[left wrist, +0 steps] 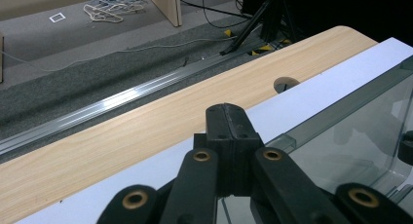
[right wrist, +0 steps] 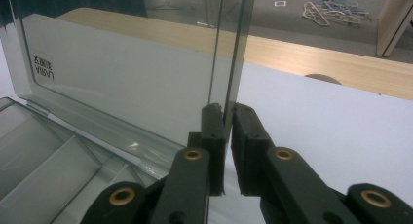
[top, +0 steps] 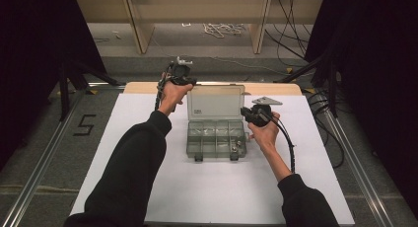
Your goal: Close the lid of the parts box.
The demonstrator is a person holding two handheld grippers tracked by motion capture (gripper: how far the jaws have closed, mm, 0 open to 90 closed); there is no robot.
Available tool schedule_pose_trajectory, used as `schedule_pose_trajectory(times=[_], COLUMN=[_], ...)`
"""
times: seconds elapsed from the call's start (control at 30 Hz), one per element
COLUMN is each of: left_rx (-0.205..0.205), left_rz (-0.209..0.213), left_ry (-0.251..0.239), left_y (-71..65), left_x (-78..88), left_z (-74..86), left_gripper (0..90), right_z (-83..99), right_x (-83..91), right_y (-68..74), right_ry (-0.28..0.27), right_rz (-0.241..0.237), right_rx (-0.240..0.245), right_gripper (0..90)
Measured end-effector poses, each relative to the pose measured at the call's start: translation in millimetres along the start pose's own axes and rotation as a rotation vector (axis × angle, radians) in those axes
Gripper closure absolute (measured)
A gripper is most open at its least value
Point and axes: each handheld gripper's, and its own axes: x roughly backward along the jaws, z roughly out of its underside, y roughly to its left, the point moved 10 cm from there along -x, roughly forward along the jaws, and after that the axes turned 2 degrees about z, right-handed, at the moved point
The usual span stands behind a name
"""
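A clear plastic compartment box sits in the middle of the white sheet, its lid standing upright. Small metal parts lie in its front right compartment. My left gripper is held at the lid's upper left corner. In the left gripper view its jaws are pressed together with nothing between them, and the lid is just to their right. My right gripper is at the lid's right side. There its jaws pinch the lid's side edge.
The white sheet covers a wooden table that has a round hole near its far edge. Aluminium rails run along the floor on both sides. Cables and rope lie on the floor beyond the table.
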Motion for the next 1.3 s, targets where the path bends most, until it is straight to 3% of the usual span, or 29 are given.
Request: schedule_pose_trajectory(times=[0.3, 0.4, 0.5, 0.9, 0.93, 0.97, 1.3], left_rx=[-0.002, -0.037, -0.027, -0.018, 0.017, -0.001, 0.012], left_rz=[-0.005, -0.009, -0.007, -0.009, -0.015, -0.008, 0.016], left_ry=[0.003, 0.028, 0.025, 0.043, 0.014, 0.036, 0.050], left_y=[-0.1, 2.2, 0.8, 3.0, 1.4, 2.2, -3.2], left_x=[0.4, 2.2, 0.9, -1.0, -4.0, -3.1, -0.1], left_z=[0.1, 1.9, 1.3, 1.9, -0.5, 1.3, 1.2], left_gripper=[89.9, 89.5, 88.6, 87.3, 87.6, 88.6, 90.0], right_z=[-2.0, -1.9, 0.7, -1.7, -1.7, -1.2, 0.0], right_x=[-2.6, -2.5, 0.6, -2.5, -2.6, -1.8, -0.3], right_y=[1.1, 0.9, 0.9, 0.8, 0.8, 1.7, 2.0], right_ry=[-0.042, -0.045, -0.015, -0.062, -0.062, -0.055, -0.044], right_rz=[0.002, 0.006, 0.011, 0.018, 0.018, 0.013, 0.023], right_rx=[0.006, 0.009, 0.008, 0.027, 0.025, 0.016, 0.021], right_gripper=[84.6, 84.6, 84.6, 84.6, 84.6, 84.6, 84.5])
